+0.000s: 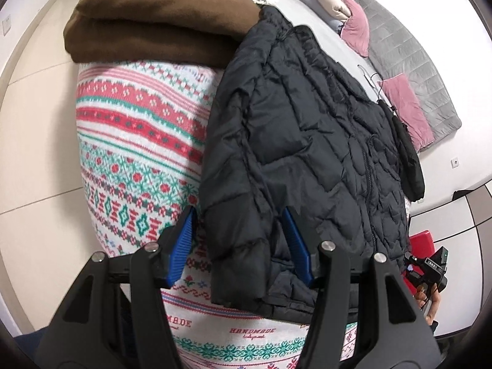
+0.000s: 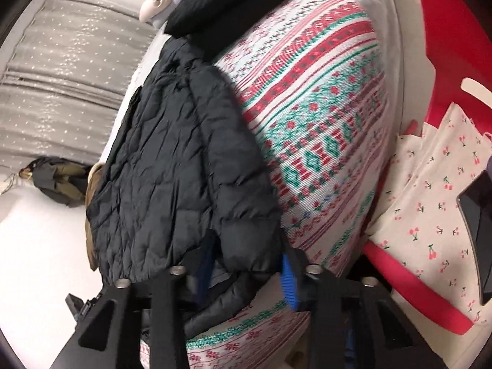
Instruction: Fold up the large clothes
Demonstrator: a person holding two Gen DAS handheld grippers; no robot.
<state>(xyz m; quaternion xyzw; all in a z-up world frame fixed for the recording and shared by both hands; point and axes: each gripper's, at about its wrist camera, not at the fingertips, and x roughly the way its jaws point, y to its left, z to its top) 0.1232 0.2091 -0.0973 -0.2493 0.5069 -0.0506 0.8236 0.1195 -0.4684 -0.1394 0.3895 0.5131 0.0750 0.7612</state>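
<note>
A black quilted puffer jacket lies folded on a table covered by a red, green and white patterned cloth. My left gripper is open, its blue pads on either side of the jacket's near sleeve end. In the right wrist view the same jacket lies on the patterned cloth. My right gripper is open around the sleeve cuff; one blue pad shows, the other is mostly hidden by fabric.
A folded brown garment lies at the far end of the table. Grey and pink bedding lies beyond. A red basket with cherry-print cloth stands to the right. A dark coat lies on the floor.
</note>
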